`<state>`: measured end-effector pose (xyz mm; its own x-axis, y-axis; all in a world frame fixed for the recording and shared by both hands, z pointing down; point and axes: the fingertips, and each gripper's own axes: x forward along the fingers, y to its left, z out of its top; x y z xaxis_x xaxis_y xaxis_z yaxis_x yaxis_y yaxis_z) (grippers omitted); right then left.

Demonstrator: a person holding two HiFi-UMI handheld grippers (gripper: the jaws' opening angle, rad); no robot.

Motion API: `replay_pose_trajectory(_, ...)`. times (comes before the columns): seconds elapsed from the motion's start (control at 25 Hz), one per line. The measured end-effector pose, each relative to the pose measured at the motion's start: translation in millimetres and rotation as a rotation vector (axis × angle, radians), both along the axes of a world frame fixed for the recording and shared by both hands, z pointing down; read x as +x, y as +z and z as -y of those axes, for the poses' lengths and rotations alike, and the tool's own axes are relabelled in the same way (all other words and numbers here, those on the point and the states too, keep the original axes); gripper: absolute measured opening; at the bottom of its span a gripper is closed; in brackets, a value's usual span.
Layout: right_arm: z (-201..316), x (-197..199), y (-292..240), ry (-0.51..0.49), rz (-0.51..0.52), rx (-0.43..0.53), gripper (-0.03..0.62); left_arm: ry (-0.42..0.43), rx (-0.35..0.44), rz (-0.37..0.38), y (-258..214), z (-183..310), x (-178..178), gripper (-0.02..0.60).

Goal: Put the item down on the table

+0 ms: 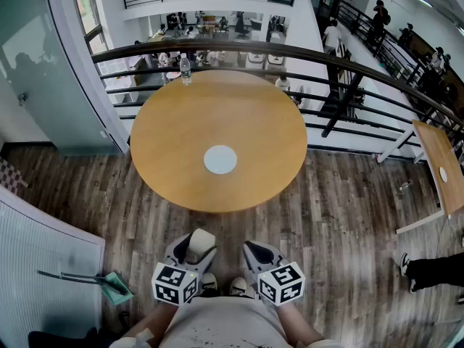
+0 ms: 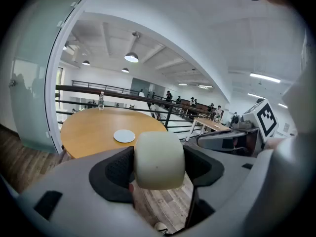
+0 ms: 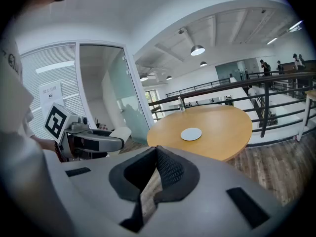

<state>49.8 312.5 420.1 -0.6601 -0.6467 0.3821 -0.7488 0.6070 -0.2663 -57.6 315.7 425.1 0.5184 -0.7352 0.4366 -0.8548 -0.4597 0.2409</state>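
A cream, rounded item [image 2: 159,159] sits between the jaws of my left gripper [image 1: 194,251], which is shut on it; in the head view the item [image 1: 201,241] shows pale at the gripper's tip. My right gripper [image 3: 157,152] is shut with its tips touching and nothing between them; in the head view the right gripper [image 1: 254,254] hangs beside the left one. Both are held low over the floor, short of the round wooden table [image 1: 217,114]. A white disc [image 1: 220,159] lies on the near half of the table. A water bottle [image 1: 185,69] stands at its far edge.
A dark railing [image 1: 326,56] curves behind the table, with a drop beyond it. A glass wall [image 1: 43,64] stands at the left. A second table [image 1: 441,162] is at the right, with a person's shoe [image 1: 407,264] below it. A dustpan [image 1: 114,287] lies at lower left.
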Motion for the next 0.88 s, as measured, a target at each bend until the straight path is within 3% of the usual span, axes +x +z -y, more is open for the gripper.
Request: replay_pose_trajectory(0.88,-7.5,-7.0,2.1,0.009,-0.016,0.010,0.025,0.029,-0.007,-0.007,1.7,-7.7,-4.0,0.321)
